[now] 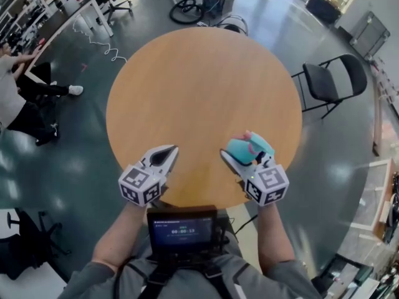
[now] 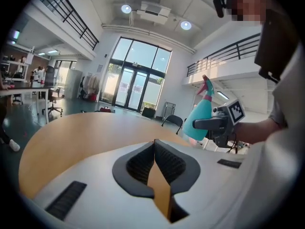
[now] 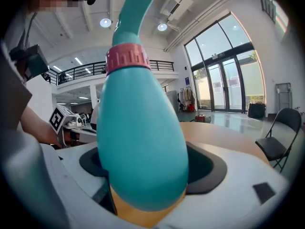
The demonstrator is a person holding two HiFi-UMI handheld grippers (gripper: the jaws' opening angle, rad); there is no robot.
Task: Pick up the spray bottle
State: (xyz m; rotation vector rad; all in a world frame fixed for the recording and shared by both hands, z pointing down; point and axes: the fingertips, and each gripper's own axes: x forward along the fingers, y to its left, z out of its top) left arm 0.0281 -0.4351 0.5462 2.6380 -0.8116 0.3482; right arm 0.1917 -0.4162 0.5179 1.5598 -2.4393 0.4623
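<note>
Nearest the camera, a chest-mounted screen (image 1: 182, 229) shows a row of light digits too small to read. Just beyond it, each gripper carries a marker cube printed with black-and-white squares, the only other print visible. The left gripper (image 1: 167, 154) has its jaws clenched pad to pad on nothing, over the near edge of the table (image 1: 199, 86). The right gripper (image 1: 240, 157) has its jaws grasping the lower body of the teal spray bottle (image 1: 249, 148), which stands nearly upright over the near right edge of the table. The bottle bears no readable label. The right gripper view alone shows its ribbed pink collar (image 3: 126, 58) and teal head; the left gripper view alone shows the bottle side-on against a far glazed entrance. The round wooden tabletop beyond both grippers is bare. Past its right edge stands a black folding chair (image 1: 330, 80), past its far edge coiled cables (image 1: 187, 8) lie on the grey floor
</note>
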